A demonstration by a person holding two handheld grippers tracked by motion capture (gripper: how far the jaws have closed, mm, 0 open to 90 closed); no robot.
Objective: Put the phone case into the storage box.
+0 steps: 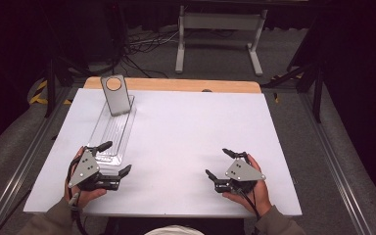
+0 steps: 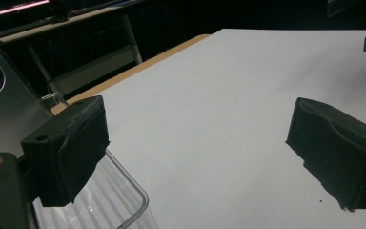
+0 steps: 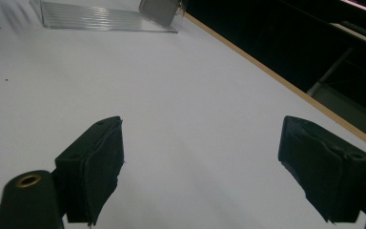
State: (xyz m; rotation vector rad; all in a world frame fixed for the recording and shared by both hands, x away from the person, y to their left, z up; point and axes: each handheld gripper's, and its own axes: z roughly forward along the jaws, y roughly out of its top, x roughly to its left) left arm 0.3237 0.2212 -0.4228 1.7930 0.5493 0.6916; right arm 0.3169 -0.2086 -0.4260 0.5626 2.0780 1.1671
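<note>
Two hand-held grippers: the left gripper [image 1: 113, 159] and the right gripper [image 1: 220, 163]. One clear ribbed tray [image 1: 111, 131], just ahead of the left gripper. One grey slab with a round opening [image 1: 116, 94], standing at the tray's far end, well beyond the left gripper.

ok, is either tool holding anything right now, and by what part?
Nothing is held. The left tool is open beside the near end of the clear tray; the right tool is open over bare table.
</note>
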